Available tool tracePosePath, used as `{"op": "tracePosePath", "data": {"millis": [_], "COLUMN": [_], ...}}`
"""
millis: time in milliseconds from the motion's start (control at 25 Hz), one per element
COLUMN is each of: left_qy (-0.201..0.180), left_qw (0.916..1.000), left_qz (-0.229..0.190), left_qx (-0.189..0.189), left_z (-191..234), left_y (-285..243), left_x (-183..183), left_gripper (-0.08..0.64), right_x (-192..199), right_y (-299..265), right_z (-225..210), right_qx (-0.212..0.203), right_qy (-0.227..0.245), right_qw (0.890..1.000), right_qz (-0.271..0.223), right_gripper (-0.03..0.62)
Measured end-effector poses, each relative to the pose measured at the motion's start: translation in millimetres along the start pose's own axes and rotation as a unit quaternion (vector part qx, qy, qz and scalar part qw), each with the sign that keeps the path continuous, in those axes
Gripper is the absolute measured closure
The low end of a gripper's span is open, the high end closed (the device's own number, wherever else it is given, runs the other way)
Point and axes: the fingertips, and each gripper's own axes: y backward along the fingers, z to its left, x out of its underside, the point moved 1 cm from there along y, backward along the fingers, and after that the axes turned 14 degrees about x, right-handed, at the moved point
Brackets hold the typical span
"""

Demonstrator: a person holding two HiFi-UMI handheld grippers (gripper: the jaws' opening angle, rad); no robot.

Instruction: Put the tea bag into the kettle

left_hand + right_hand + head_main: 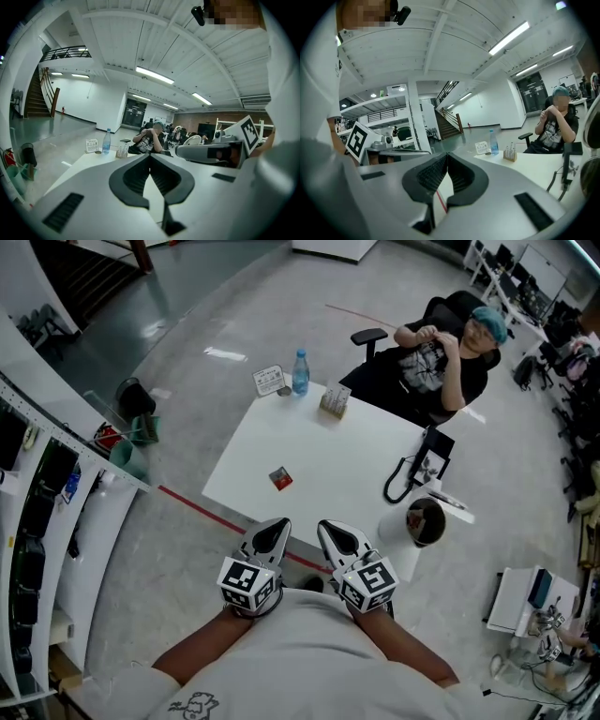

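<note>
Jaws, left: the left gripper (150, 157) was clenched, pads meeting along a thin seam, with nothing between them.
Jaws, right: the right gripper (446, 155) was clenched too and empty; the red streak below its seam looked like floor tape, not the task's thing.
Position of the jaws: both were held close to the person's body at the near edge of the desk (366, 451), side by side and pointing ahead.
Tea bag: the small red tea bag (280, 478) lay flat on the desk, alone in the near-left part of its top and untouched.
Tea bag relative to the jaws: in the head view it sat at about 12 o'clock from the left gripper's tips and at about 11 o'clock from the right's, near but clearly apart from both; neither gripper view showed it.
Kettle: the kettle (426, 521) stood off the desk's near-right corner on a white pedestal (397, 549), its dark mouth looking open upward.
Kettle relative to the rest: it was at about 3 o'clock from the right gripper, and between 3 and 4 o'clock from the tea bag, well apart from it.
Done: nothing yet, judging by how things lay.
Left: opening one pair of jaws, reaching forward, gripping the tea bag, carrying it right and dropping it into the kettle.
</note>
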Motion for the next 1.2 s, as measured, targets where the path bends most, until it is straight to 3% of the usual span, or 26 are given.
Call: {"op": "tracePosePath", "data": {"millis": [600,960,1200], "left_qy": [0.007,-0.008,0.004], "left_qw": [0.997,0.987,0.9825], "left_qz": [0.027,0.064,0.087], "left_qx": [0.072,0.147,0.165], "left_z": [86.7,150.9,195.3], "left_y": [-48.5,-61.2,-52.5], "left_x": [-23.5,-35.9,-27.4], "left_gripper": [0.551,0.551,0.551], "right_x": [-19.5,-32.8,-25.5], "right_y": [-69.6,-129.9,-158.4], "right_z": [-25.0,-16.8,-12.2], "right_qx": [0.077,0.149,0.196], "right_qy": [-0.005,-0.018,-0.022], "right_qw": [0.997,0.989,0.98], "right_qz": [0.0,-0.015,-0.01], "right_gripper": [0.58,0.58,0.58]}}
